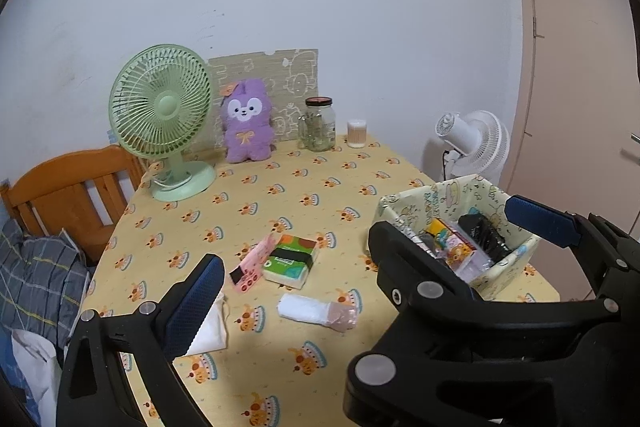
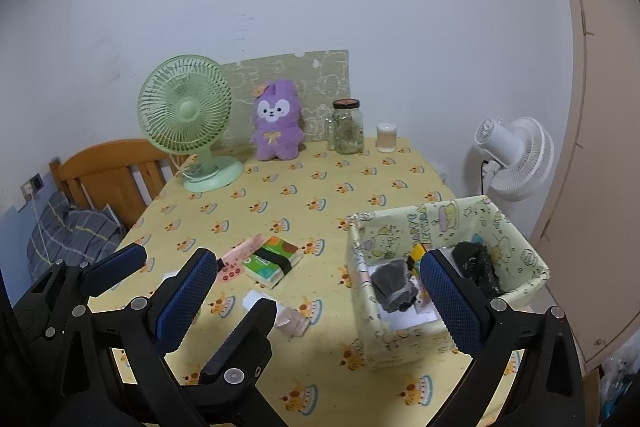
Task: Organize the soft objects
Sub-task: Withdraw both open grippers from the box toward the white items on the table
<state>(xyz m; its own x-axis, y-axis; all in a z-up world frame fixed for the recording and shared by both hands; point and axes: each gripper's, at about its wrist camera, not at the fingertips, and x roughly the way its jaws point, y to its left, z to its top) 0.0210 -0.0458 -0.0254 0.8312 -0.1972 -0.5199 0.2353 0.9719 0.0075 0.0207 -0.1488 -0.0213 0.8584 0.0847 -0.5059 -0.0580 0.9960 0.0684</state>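
— Yellow-clothed counter (image 1: 304, 183) below: both hand-held grippers, left (image 1: 360, 247) and right (image 2: 320, 291), jaws wide apart, empty.

— Soft things?

— Tissue pack (image 1: 291, 259) and white roll (image 1: 316, 311) at centre frame; fabric bin (image 2: 440, 227) right, already holding items; purple plush (image 1: 247, 121) upper centre.

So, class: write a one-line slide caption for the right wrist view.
Open right gripper above yellow patterned tablecloth, between green tissue pack and half-filled fabric storage box.

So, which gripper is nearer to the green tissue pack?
Left. The left gripper is open around the green tissue pack; the right gripper is open further right, by the fabric box.
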